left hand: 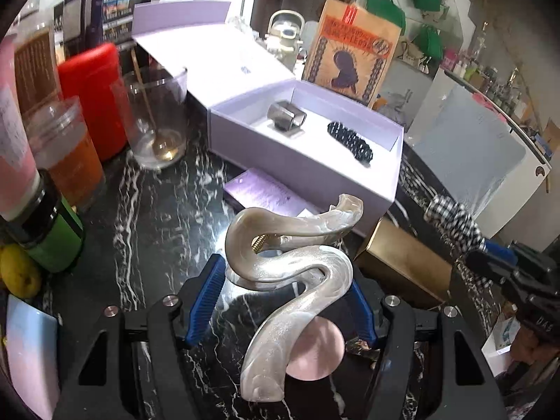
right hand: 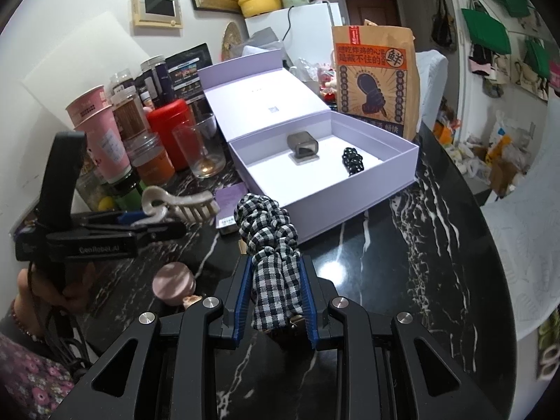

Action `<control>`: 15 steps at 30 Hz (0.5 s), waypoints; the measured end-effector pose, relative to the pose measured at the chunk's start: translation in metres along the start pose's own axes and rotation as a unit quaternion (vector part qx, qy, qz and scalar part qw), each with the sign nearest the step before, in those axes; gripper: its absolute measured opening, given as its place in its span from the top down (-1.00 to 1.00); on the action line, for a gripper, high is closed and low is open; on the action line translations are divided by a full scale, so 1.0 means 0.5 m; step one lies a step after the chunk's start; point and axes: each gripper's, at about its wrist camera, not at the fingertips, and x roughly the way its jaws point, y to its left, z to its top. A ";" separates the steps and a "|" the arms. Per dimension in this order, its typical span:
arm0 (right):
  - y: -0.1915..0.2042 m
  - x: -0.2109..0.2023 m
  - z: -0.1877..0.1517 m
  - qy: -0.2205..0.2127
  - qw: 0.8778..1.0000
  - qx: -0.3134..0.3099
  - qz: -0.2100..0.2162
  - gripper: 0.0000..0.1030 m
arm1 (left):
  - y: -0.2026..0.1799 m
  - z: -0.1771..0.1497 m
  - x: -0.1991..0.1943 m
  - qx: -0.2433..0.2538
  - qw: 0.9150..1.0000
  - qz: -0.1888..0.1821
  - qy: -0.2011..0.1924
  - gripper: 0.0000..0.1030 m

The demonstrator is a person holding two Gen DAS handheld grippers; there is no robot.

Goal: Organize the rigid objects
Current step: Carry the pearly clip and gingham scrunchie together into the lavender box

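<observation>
Gripping a pearly hair claw (left hand: 290,273), left gripper (left hand: 287,301); right gripper (right hand: 276,301) clamps a checked scrunchie (right hand: 269,241) (both aloft).

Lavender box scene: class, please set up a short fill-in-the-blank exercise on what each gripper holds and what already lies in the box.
1. The left gripper holds a pearly ____ clip.
2. The right gripper is shut on a black-and-white ____ hair tie.
3. The lavender box stands with its lid ____.
4. The beaded clip lies ____ the box.

Missing words: hair claw; checked; open; inside
</observation>
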 end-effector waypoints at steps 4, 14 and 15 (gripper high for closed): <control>0.000 -0.009 -0.004 -0.002 1.000 0.002 0.000 0.49 | -0.017 0.012 -0.010 0.008 1.000 -0.004 -0.008 -0.27; -0.011 -0.021 0.016 -0.005 1.000 -0.005 -0.009 0.49 | -0.058 0.053 -0.020 0.028 0.999 -0.008 -0.023 -0.27; -0.012 -0.022 0.022 -0.006 1.000 -0.007 -0.010 0.49 | -0.063 0.059 -0.020 0.032 0.999 -0.007 -0.024 -0.27</control>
